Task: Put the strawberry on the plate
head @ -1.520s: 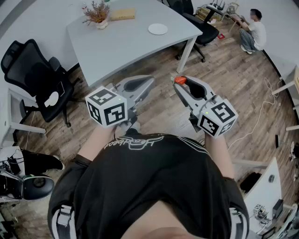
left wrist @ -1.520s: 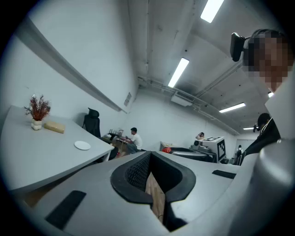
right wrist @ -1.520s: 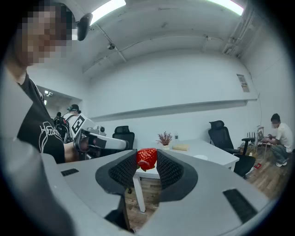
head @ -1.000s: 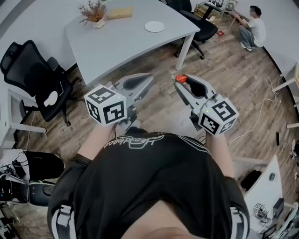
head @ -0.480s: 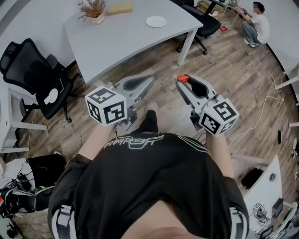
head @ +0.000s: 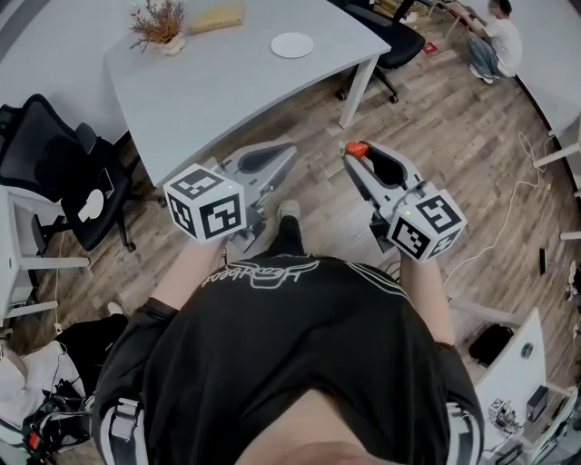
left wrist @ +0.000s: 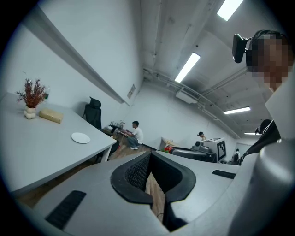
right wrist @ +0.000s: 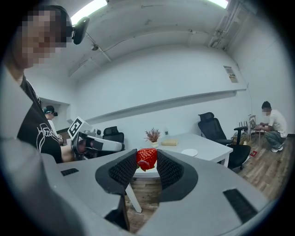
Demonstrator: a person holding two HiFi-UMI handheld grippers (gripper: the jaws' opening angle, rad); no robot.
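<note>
Right gripper: jaws pinch the strawberry at their tips, pads on either side of the fruit. In the head view it sits at centre frame, over the wood floor and short of the grey table. The plate lies on that table at top centre, well apart from the berry. Left gripper: I read its jaw tips pressed together, nothing between them.

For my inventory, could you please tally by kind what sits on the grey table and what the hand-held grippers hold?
Plate: 1
Vase of dried flowers: 1
Tan block: 1
Strawberry, gripped: 1
Total: 4
</note>
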